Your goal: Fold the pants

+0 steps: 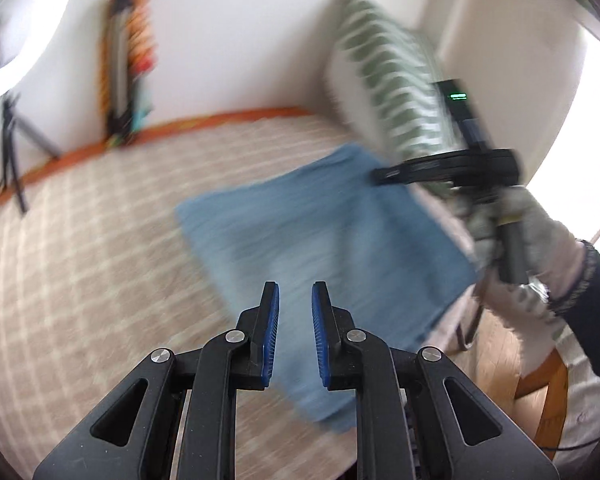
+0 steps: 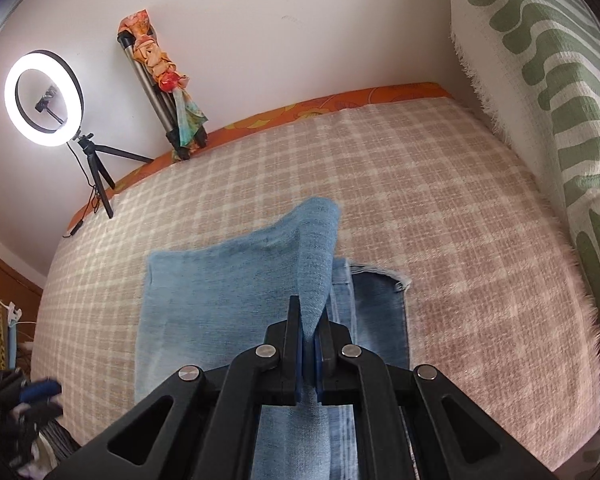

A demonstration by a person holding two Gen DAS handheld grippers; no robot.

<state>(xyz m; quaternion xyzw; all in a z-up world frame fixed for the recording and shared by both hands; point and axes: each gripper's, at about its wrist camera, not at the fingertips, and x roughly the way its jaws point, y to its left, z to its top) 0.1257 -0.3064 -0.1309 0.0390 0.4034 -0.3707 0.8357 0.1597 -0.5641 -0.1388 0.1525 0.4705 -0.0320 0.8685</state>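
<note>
Light blue denim pants [image 2: 220, 304] lie folded on the checked bed cover; a darker inner part [image 2: 380, 312] shows at their right. My right gripper [image 2: 309, 332] is shut on a raised fold of the denim [image 2: 316, 256], which stands up above the fingers. The left wrist view is blurred: the pants [image 1: 320, 232] lie ahead, and my left gripper [image 1: 295, 308] hovers over their near edge, its blue pads a small gap apart with nothing pinched. A gloved hand [image 1: 540, 248] holds the right gripper [image 1: 384, 174] at the pants' far right corner.
The beige checked bed cover [image 2: 460, 216] spreads all around the pants. A green-patterned cushion [image 2: 560, 100] stands along the right. By the far wall stand a lit ring light [image 2: 44, 98] on a small tripod and a folded tripod wrapped in cloth [image 2: 164, 88]. Clutter lies at the bed's left edge.
</note>
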